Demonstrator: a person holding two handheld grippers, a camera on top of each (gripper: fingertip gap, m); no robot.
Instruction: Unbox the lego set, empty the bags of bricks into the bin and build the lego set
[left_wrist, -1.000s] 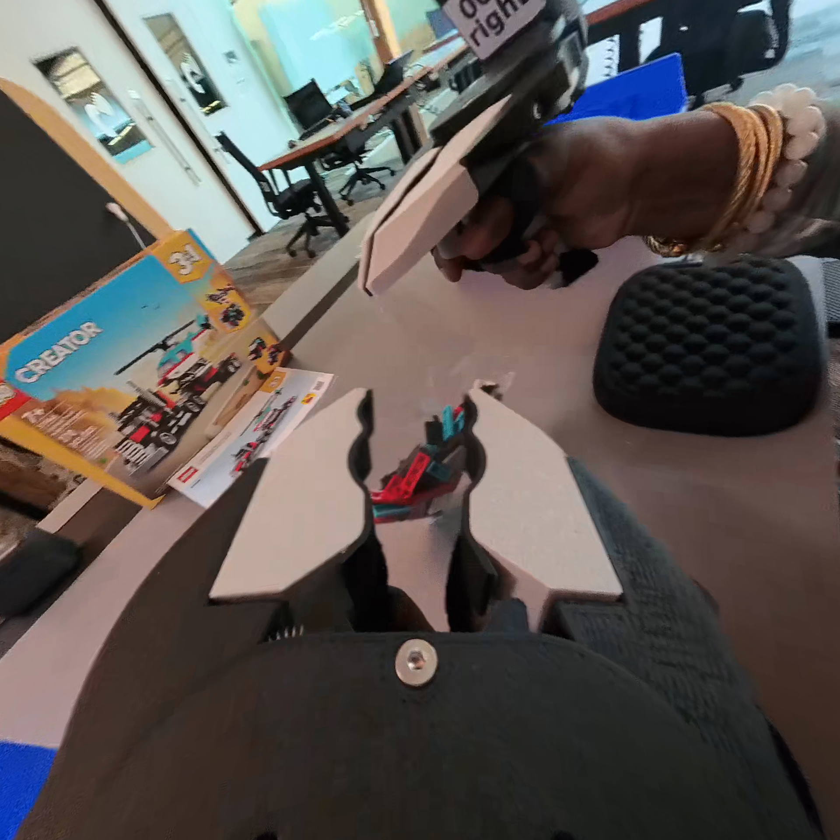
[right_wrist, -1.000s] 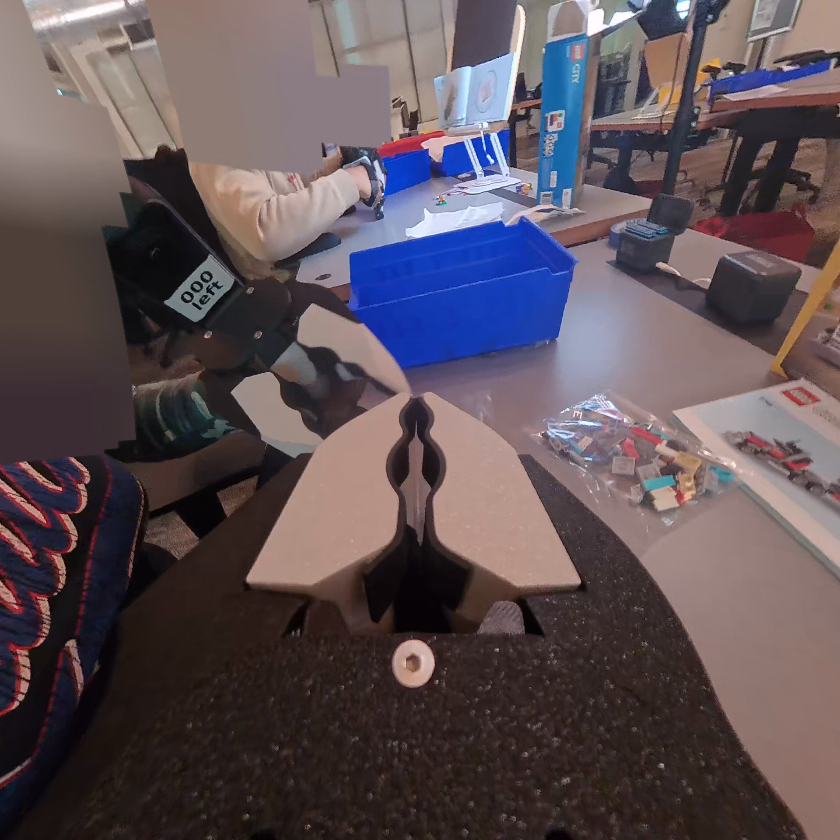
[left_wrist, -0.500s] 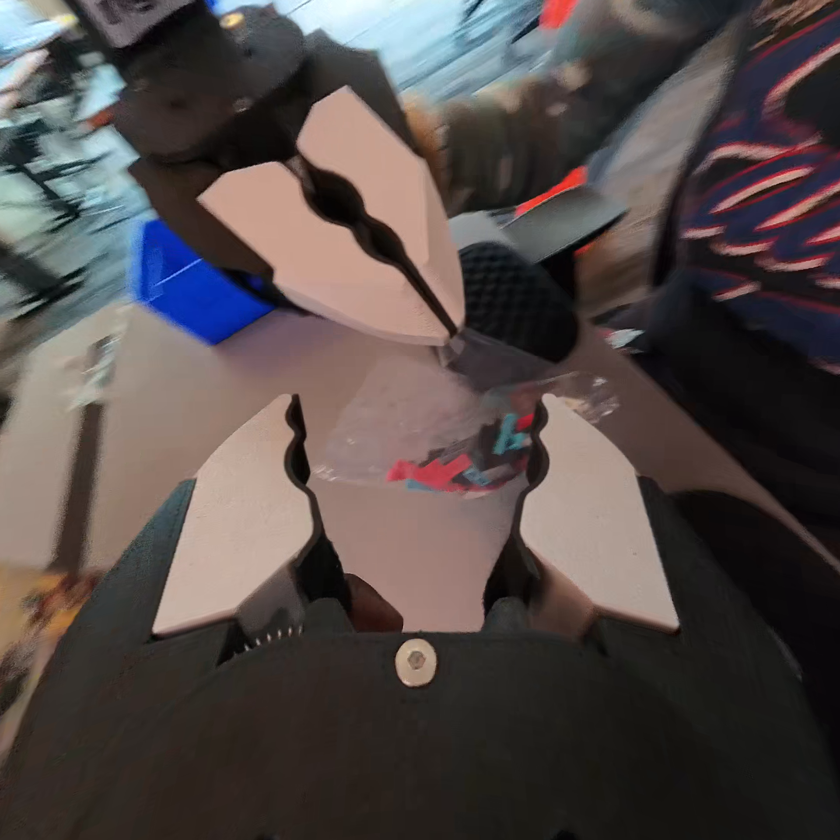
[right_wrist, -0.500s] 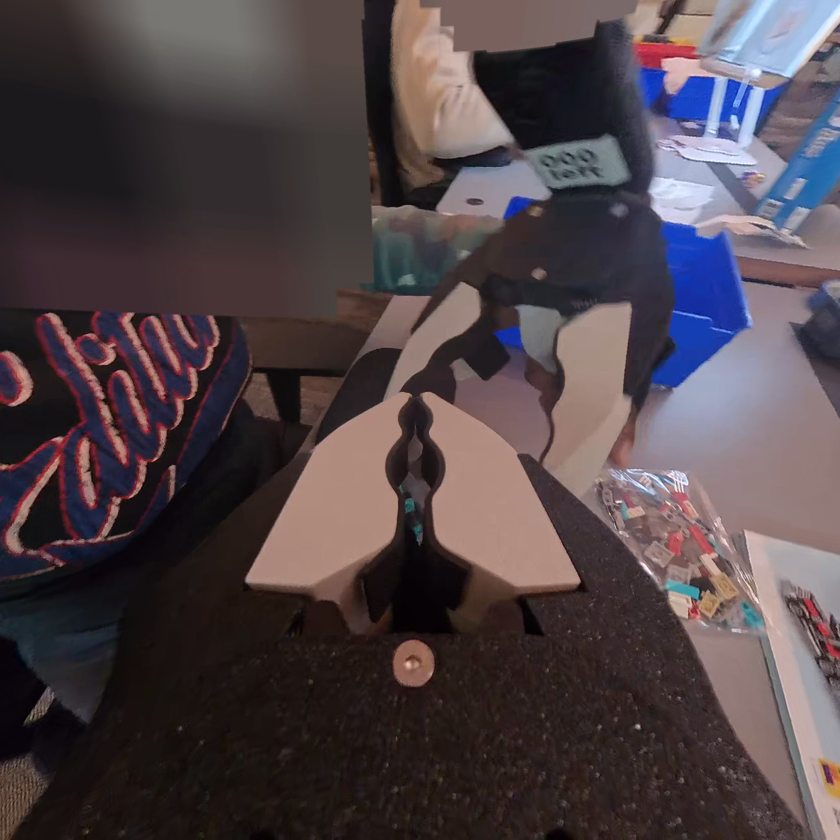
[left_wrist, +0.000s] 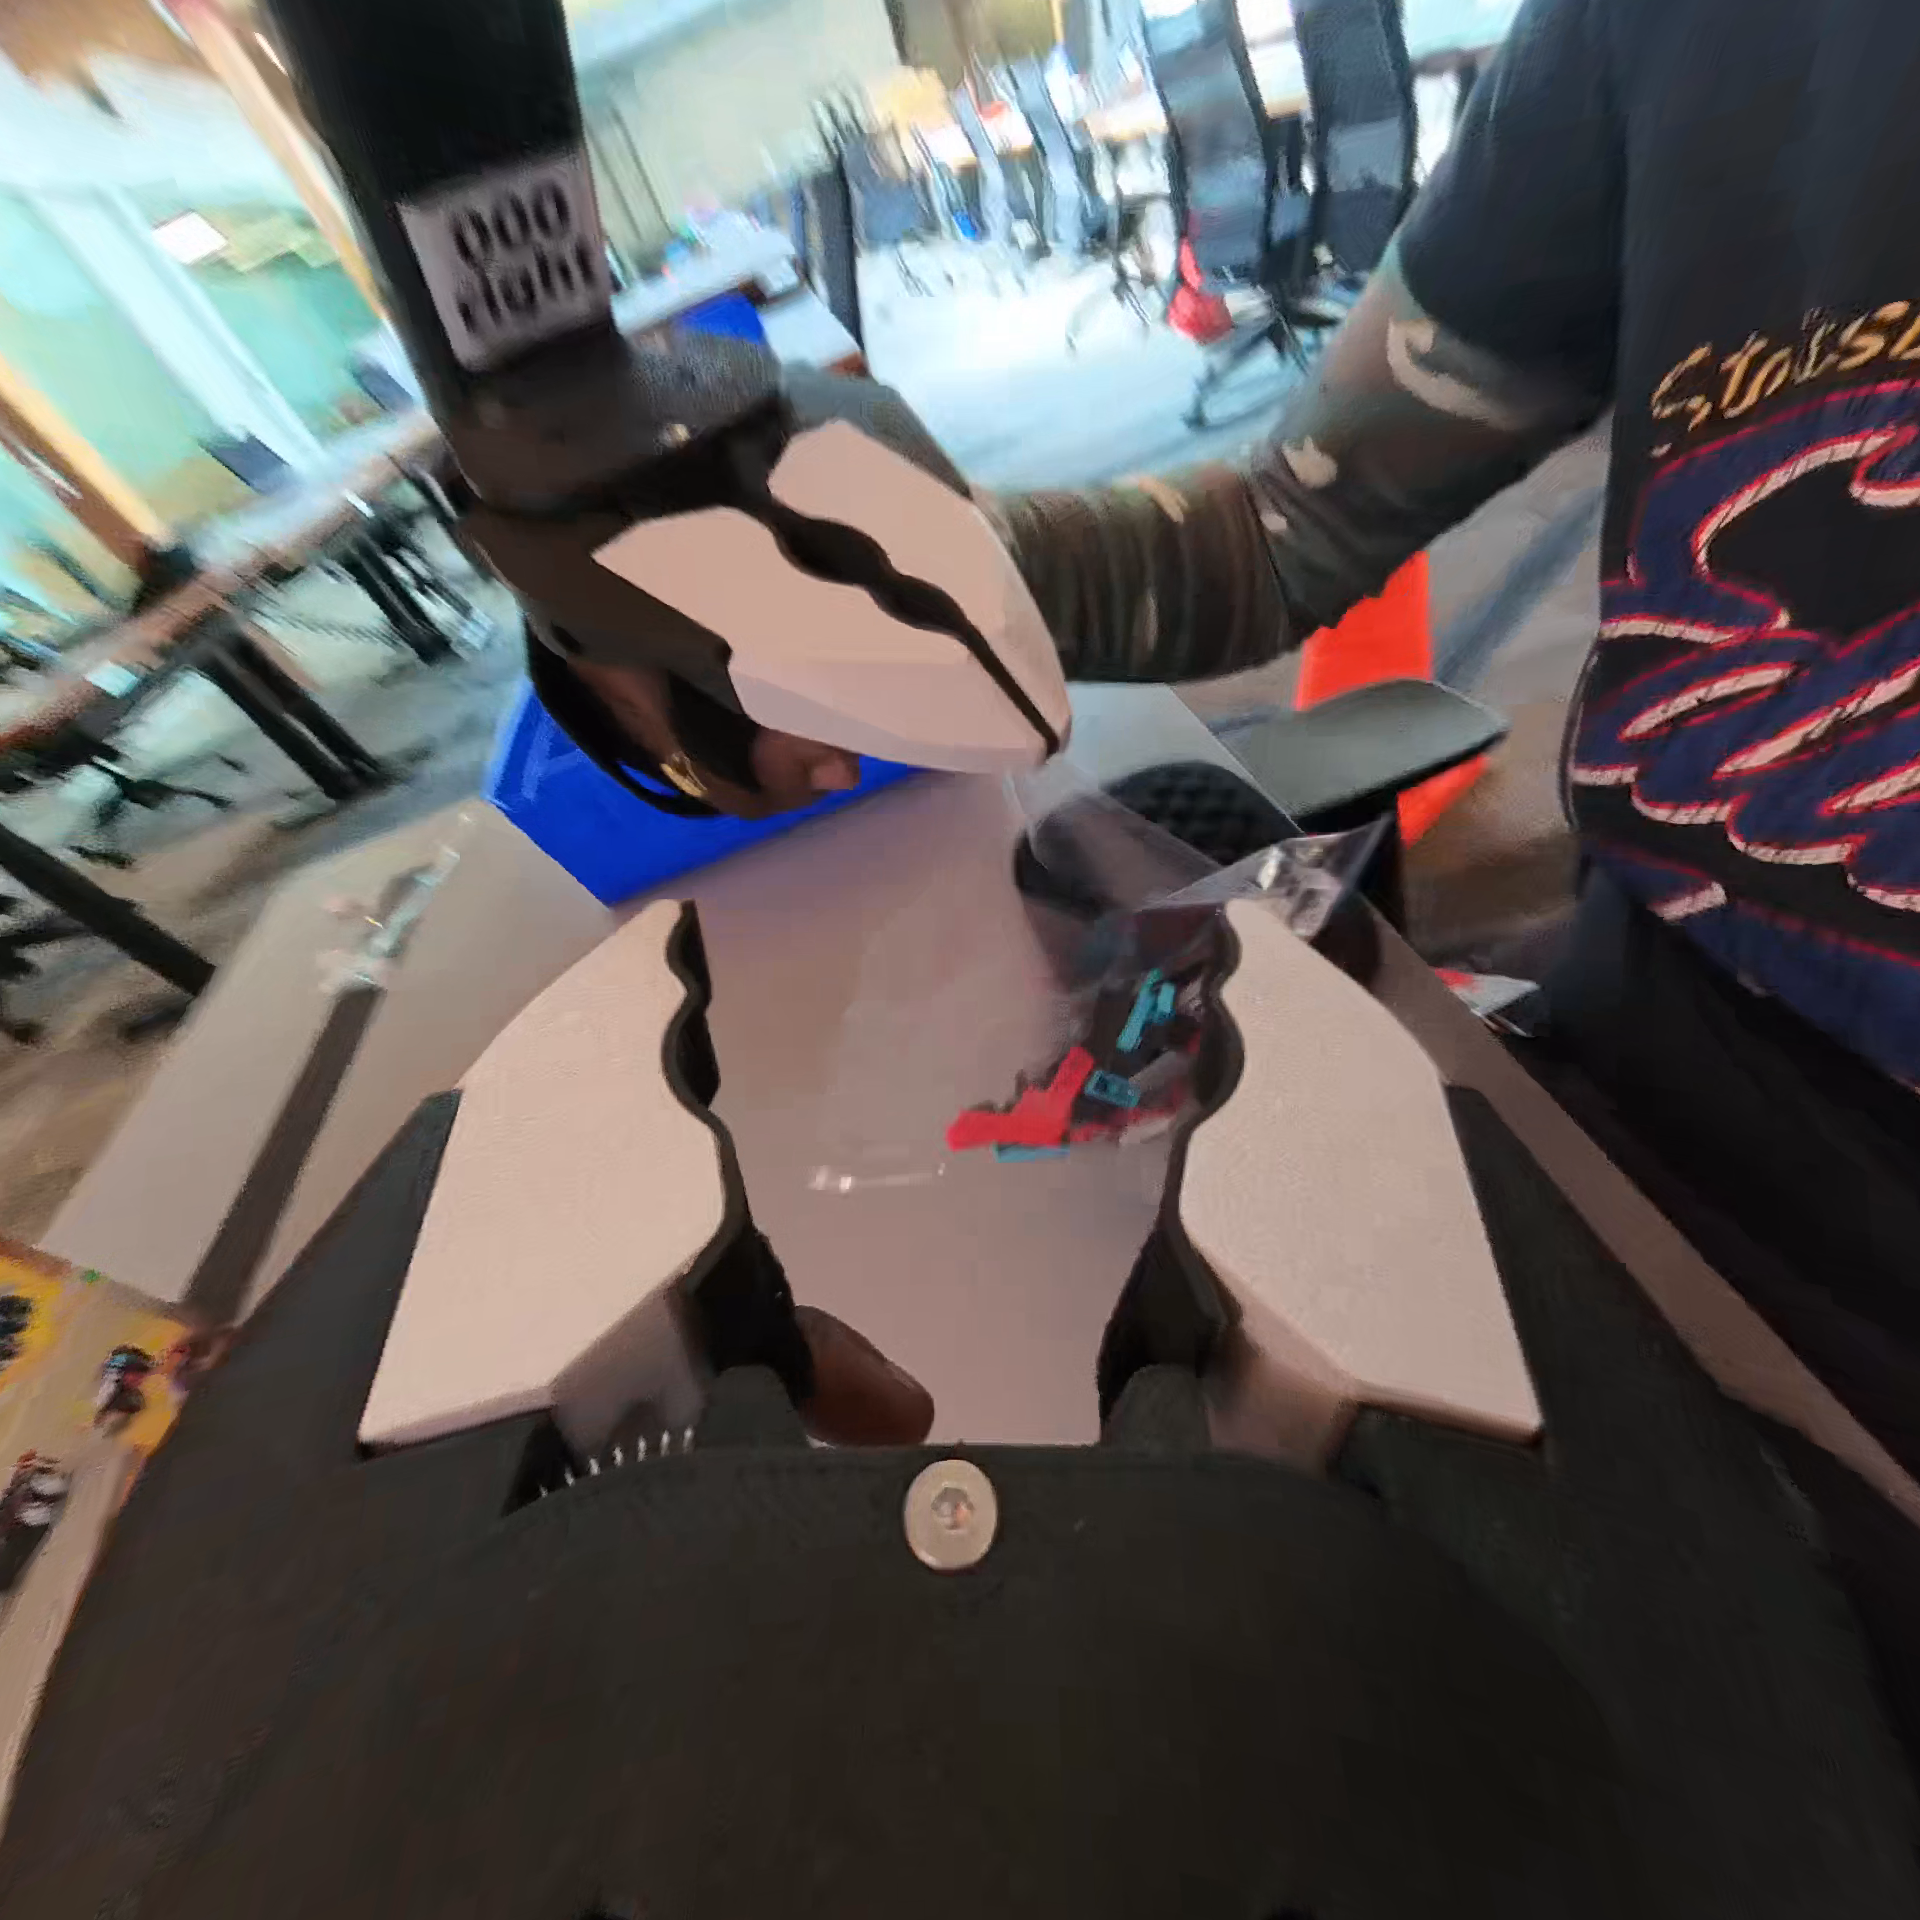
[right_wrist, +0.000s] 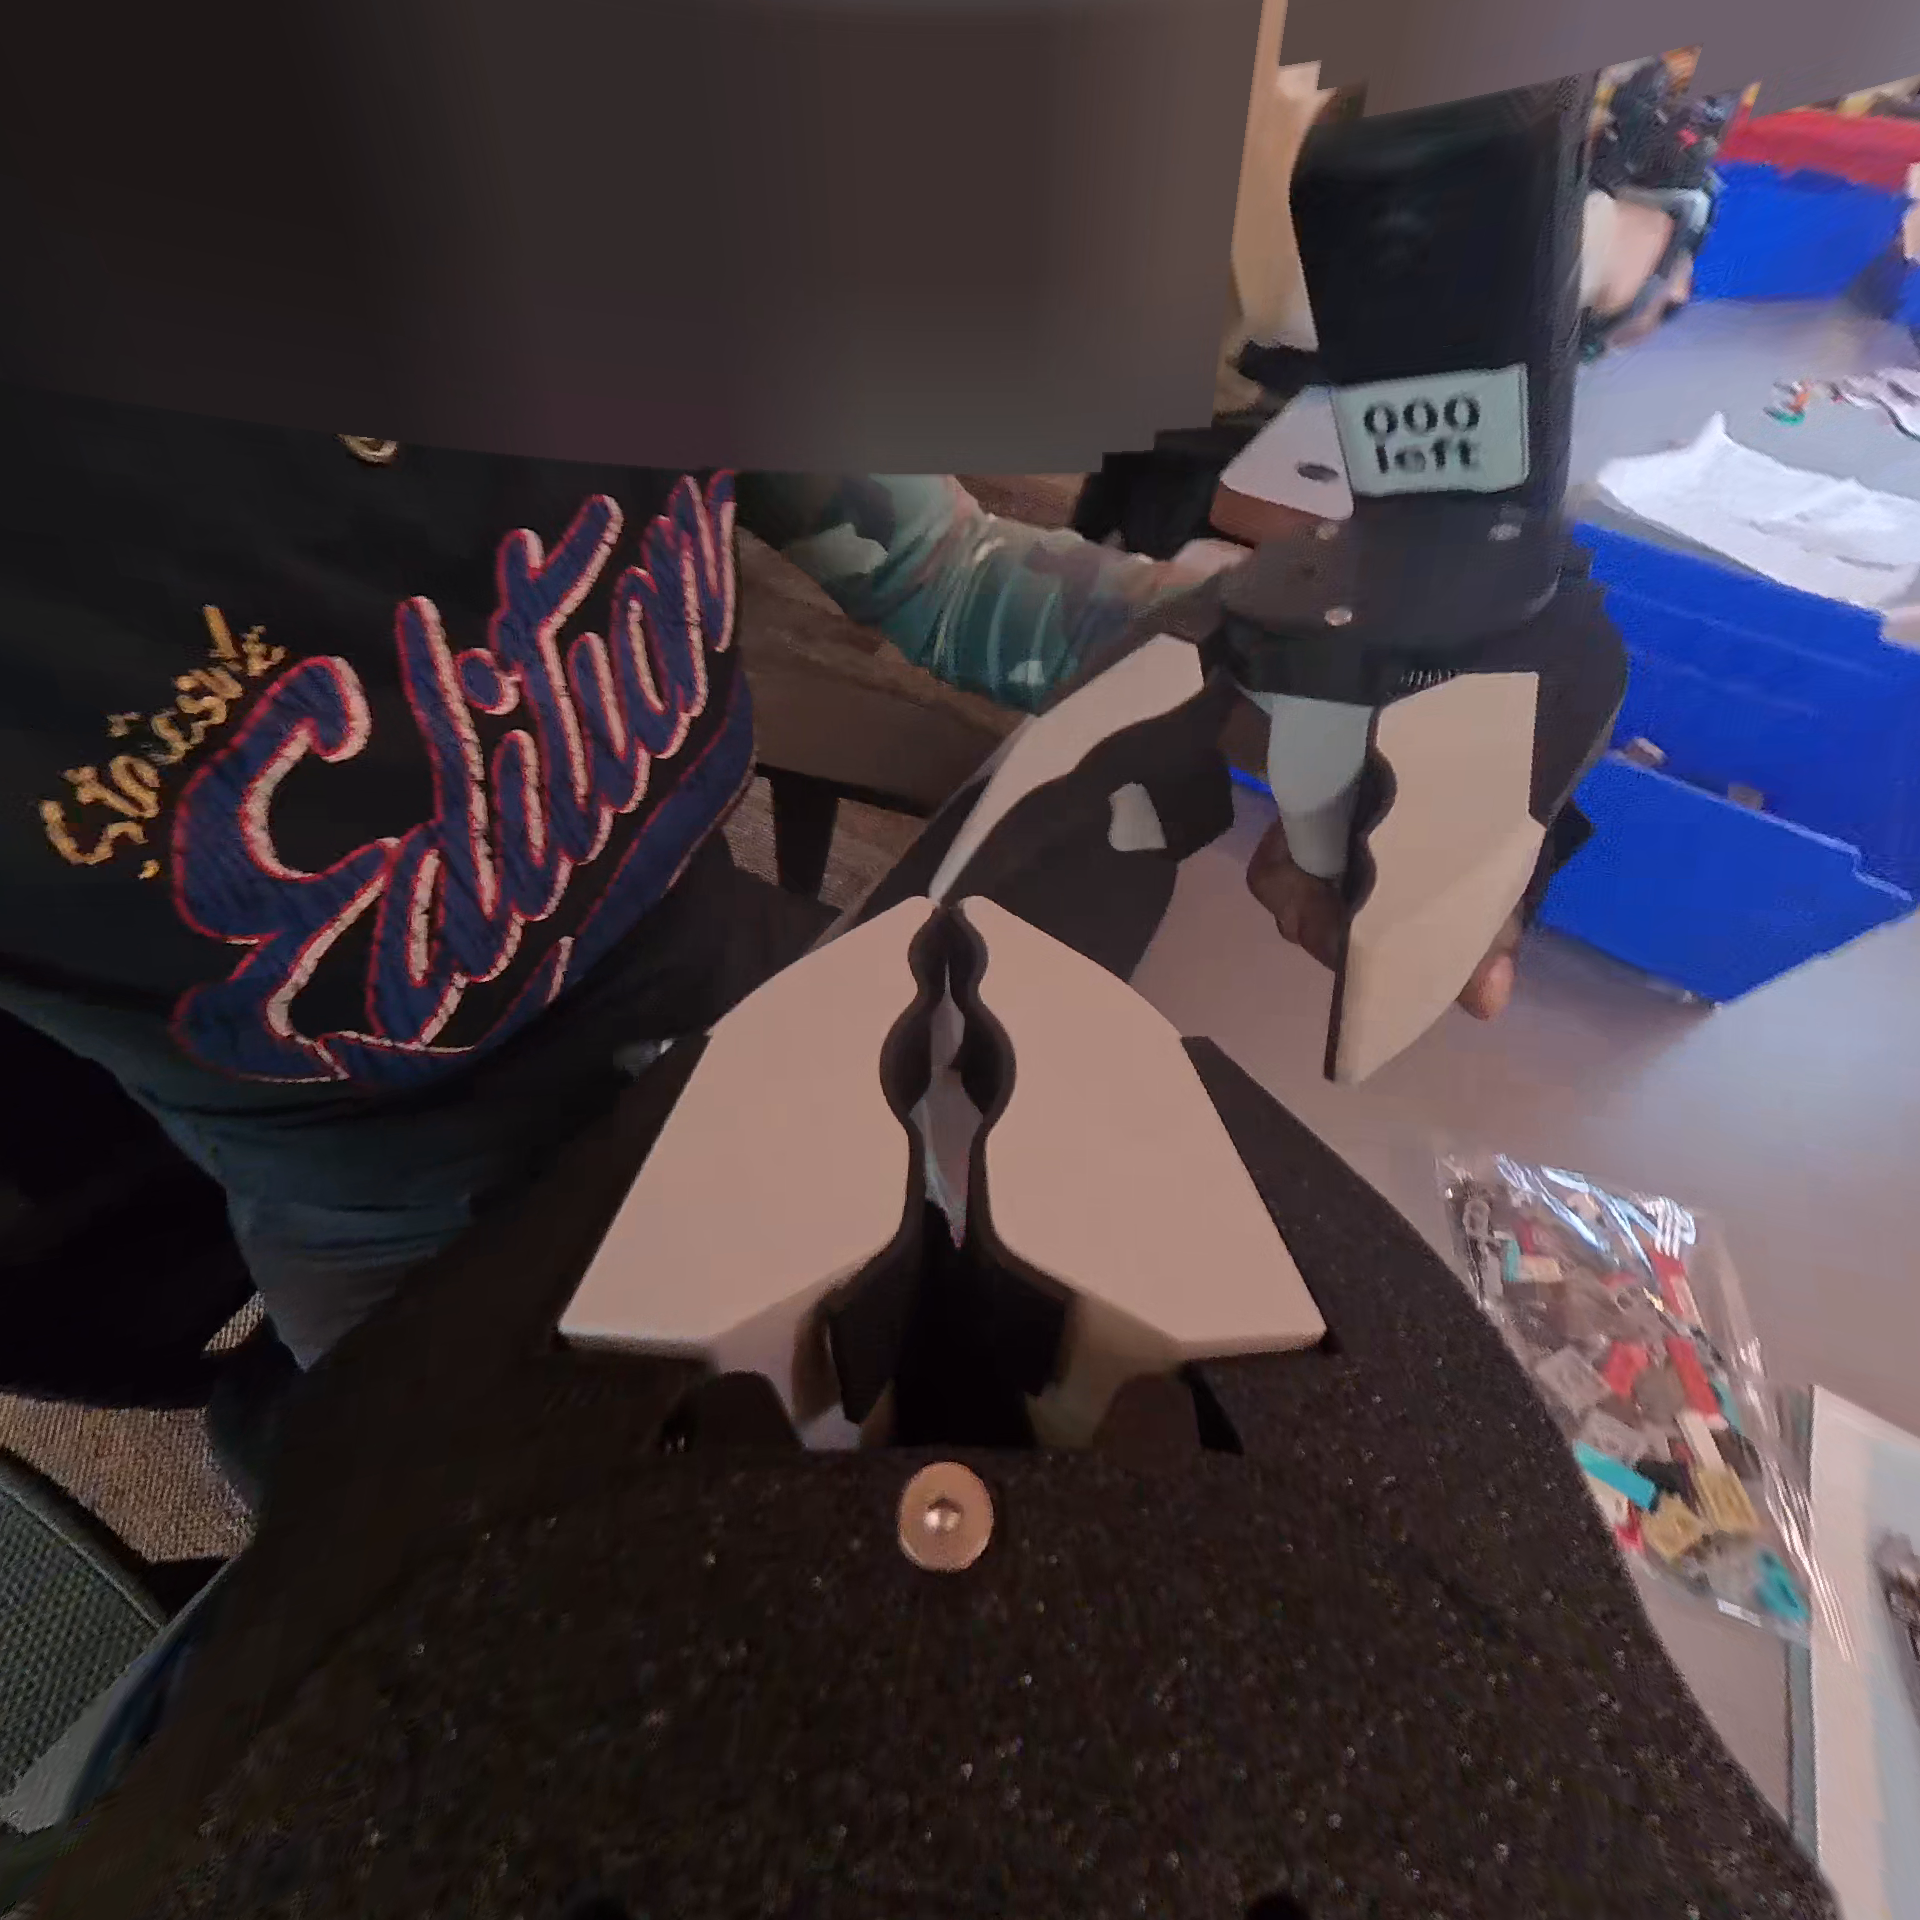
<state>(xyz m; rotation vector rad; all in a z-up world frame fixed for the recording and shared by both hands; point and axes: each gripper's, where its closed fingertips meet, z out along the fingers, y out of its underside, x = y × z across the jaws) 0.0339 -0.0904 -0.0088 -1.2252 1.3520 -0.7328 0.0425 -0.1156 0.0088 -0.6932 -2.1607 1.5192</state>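
Clear plastic bag pinched in my right gripper; left gripper, jaws spread, should clamp the opposite edge, then tear apart.

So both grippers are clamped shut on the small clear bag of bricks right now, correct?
Only partly. The right gripper is shut on the top edge of the small clear bag, but the left gripper is open: the left wrist view shows its fingers spread wide, with the bag hanging between them, close to one finger.
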